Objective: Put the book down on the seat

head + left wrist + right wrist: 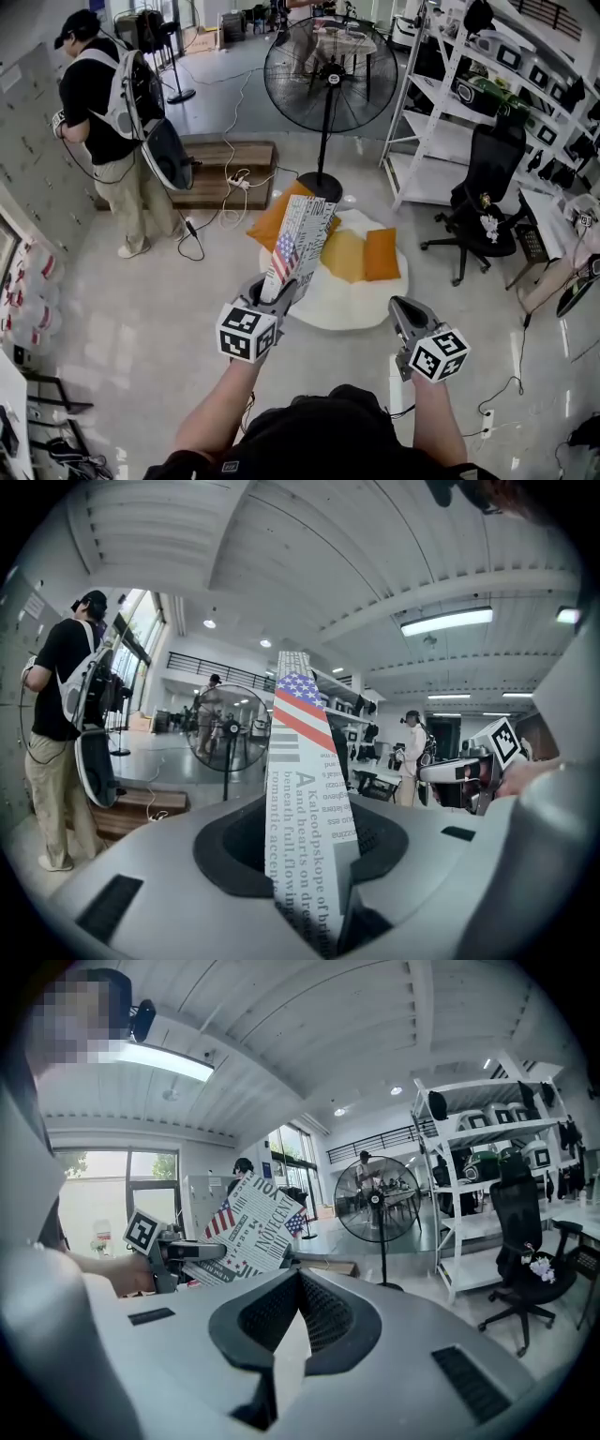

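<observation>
Book (300,236) juts lengthwise straight out of left hand-held gripper (279,298).

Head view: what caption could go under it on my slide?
Left hand-held gripper holds a flag-print book upright before the white seat; right hand-held gripper shut, empty.

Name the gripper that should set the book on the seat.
Left. The left gripper is shut on the book, with the white seat just ahead of it. The right gripper holds nothing, its jaws together.
</observation>
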Tool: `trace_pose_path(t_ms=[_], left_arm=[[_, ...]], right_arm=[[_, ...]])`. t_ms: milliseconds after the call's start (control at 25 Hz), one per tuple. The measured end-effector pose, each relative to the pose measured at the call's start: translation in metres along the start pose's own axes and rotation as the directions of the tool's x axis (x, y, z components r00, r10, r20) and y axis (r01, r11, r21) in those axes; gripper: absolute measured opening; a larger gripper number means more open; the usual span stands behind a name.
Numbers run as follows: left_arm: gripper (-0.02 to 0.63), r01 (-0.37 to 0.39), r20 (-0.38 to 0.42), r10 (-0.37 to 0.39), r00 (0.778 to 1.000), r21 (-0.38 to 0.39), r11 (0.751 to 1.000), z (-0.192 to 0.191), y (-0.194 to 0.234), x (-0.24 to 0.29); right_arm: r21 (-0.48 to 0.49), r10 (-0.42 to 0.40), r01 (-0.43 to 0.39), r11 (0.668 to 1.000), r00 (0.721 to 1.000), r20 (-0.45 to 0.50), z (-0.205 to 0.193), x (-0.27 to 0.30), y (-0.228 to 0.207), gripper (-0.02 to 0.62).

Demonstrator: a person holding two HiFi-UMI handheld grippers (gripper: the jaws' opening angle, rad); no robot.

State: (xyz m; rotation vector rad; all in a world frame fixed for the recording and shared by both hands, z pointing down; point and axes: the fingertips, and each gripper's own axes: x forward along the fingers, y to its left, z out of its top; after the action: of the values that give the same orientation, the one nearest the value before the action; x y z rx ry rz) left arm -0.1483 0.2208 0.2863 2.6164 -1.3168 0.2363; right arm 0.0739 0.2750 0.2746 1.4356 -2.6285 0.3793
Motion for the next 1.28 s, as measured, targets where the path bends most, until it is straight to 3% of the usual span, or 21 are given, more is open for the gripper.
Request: trace_pose_path(t_ms=[520, 920, 1280], left_arm=[[0.155, -0.040, -0.072, 0.038, 0.997, -0.027, 0.999, -0.015, 0.042, 0.055], [0.155, -0.039, -0.189, 0.030, 0.982, -0.043, 0.998, -0.024, 0.064, 0.182], [0.155, -0.055, -0.238, 0.037, 0.971, -0.071, 0.996, -0.001, 0.070, 0.280]], right_arm=[[0.060, 0.068, -0.067, 0.996, 0.998, -0.012, -0.005, 0.068, -0.040, 0.015], [0.130, 0.099, -0.089, 0.988, 0.993, -0.068, -0.012, 0.151, -0.148, 0.015], [0.195, 0.146, -0.135, 0.971, 0.988, -0.043, 0.019, 0.209, -0.243, 0.015]])
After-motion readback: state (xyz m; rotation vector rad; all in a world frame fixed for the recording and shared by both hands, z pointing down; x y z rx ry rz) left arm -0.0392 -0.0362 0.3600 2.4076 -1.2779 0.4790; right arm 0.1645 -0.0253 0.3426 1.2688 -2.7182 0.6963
